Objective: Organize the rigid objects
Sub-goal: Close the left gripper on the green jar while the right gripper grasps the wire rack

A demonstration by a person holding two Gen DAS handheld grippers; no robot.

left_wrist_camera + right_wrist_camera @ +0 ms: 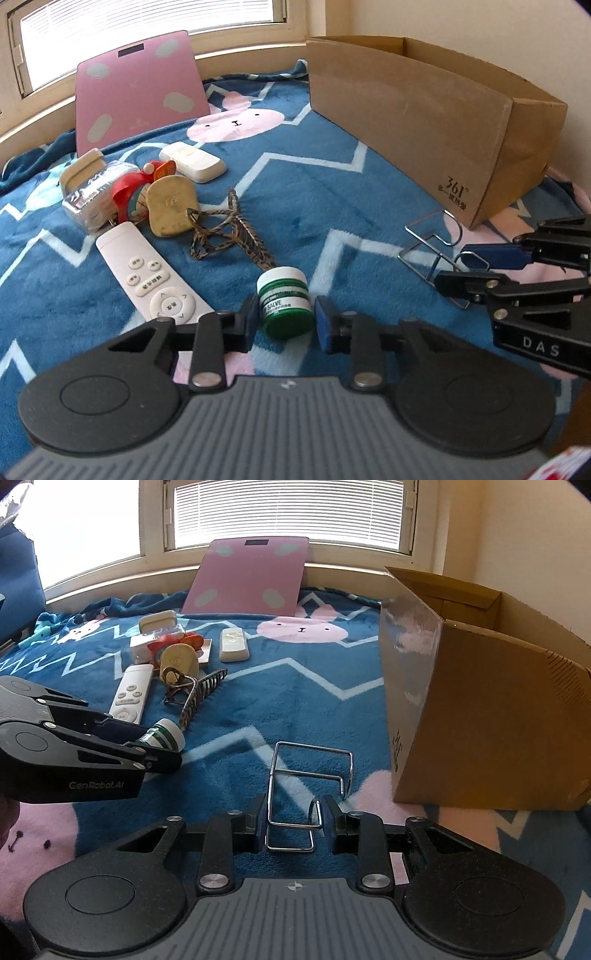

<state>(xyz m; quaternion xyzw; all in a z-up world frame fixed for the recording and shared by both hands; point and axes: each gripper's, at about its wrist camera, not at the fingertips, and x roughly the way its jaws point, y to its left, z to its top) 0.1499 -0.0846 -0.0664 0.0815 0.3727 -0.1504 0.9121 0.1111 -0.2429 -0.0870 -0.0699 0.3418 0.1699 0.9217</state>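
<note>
A green and white salve jar [285, 302] lies on its side on the blue blanket, between the fingers of my left gripper [286, 323], which is open around it with small gaps on both sides. The jar also shows in the right wrist view [166, 738]. A bent wire rack [306, 786] lies on the blanket; its near end sits between the fingers of my right gripper [294, 821], which is open. The rack also shows in the left wrist view [432, 251]. An open cardboard box [424, 122] stands at the right.
A white remote [147, 273], a tan tag [171, 206], a patterned strap [229, 232], a red toy [129, 192], a plastic packet [92, 199] and a white case [194, 162] lie at the left. A pink scale [136, 88] leans on the window sill.
</note>
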